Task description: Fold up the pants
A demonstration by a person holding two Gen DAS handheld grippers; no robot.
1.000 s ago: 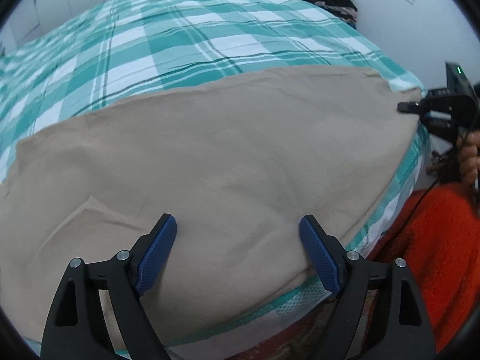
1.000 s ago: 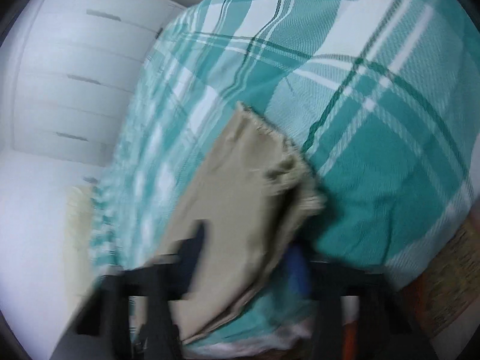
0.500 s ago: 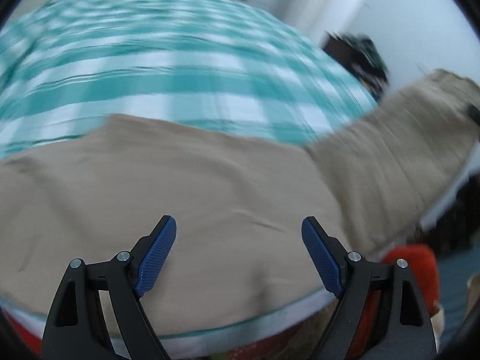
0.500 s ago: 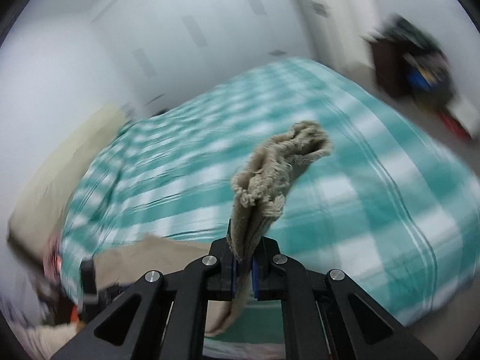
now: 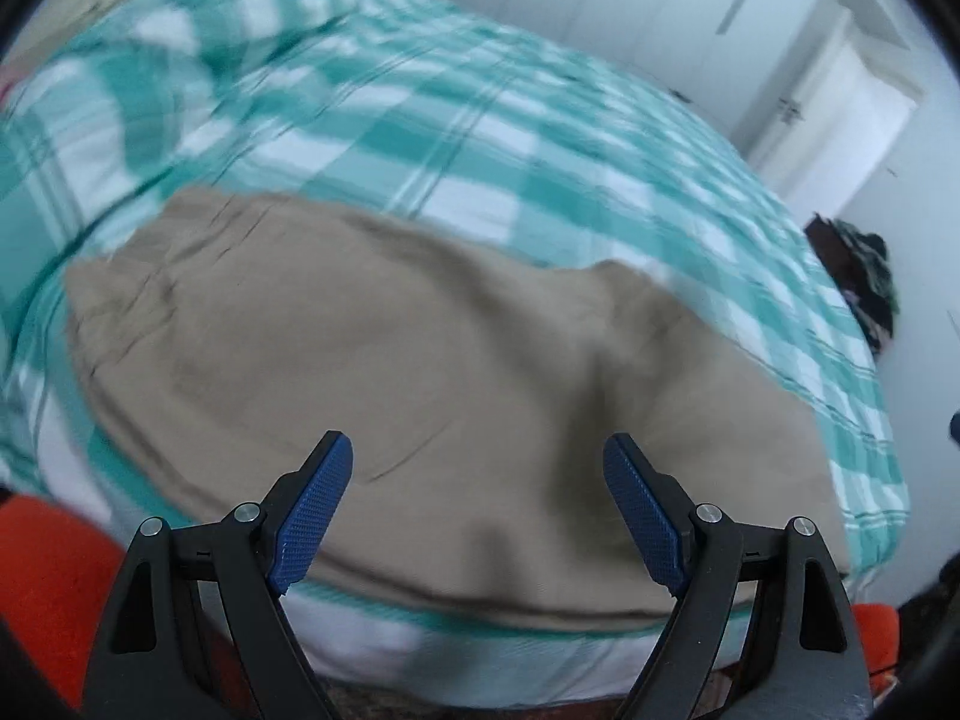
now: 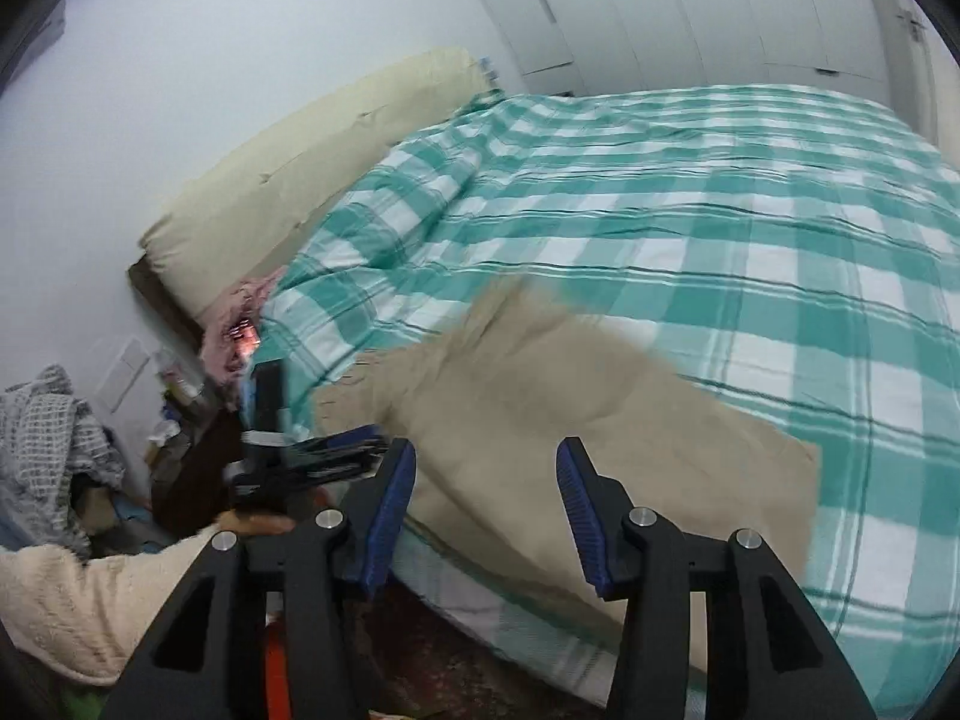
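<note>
Along the bed's [image 6: 780, 252] near edge, folded pants [image 5: 420, 360] run left-right.

No text, label, brand, number or sign can be read in either wrist view. The tan pants [image 5: 420, 372] and the teal checked bedspread [image 6: 720, 228] carry no lettering that shows, and the cluttered items on the floor at far left in the right wrist view are too blurred to read.

Tan pants [image 5: 420, 372] lie folded near bed's edge.
</note>
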